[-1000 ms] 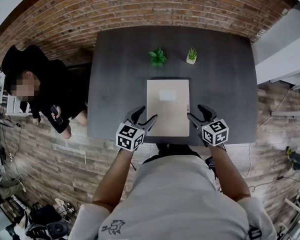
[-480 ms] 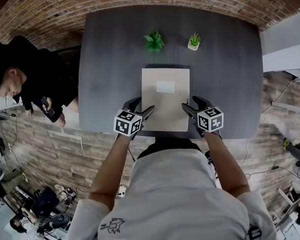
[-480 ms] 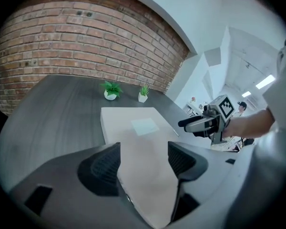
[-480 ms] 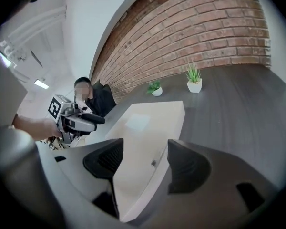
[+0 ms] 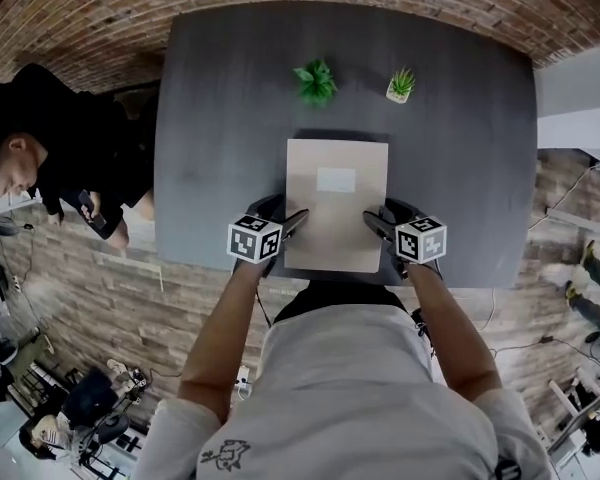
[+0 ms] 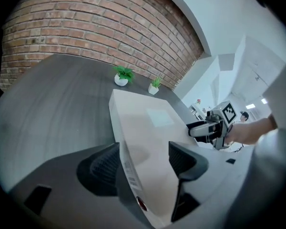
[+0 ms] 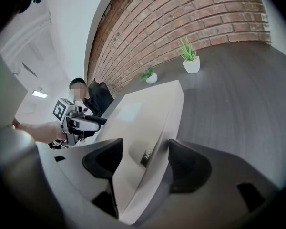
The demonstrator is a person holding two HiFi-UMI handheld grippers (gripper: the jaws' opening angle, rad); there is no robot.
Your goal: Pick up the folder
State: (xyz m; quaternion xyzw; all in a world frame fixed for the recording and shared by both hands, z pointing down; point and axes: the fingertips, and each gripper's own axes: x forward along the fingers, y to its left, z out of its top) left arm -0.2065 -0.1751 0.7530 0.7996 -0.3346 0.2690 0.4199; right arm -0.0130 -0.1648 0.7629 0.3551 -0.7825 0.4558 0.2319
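A beige folder lies flat on the dark table, near its front edge. My left gripper straddles the folder's left edge close to the near corner. In the left gripper view the folder runs between the jaws of that gripper, one jaw beside its spine and one above its top. My right gripper straddles the right edge in the same way, with the folder between its jaws. Both pairs of jaws are opening and stand wide, and the pads do not press on the folder.
Two small potted plants stand on the table beyond the folder. A person in black sits off the table's left side. A brick wall runs behind the table, which ends just in front of my body.
Both grippers have come down from above the folder's near corners and now sit lower, with the folder's side edges between their jaws. The folder has not moved.
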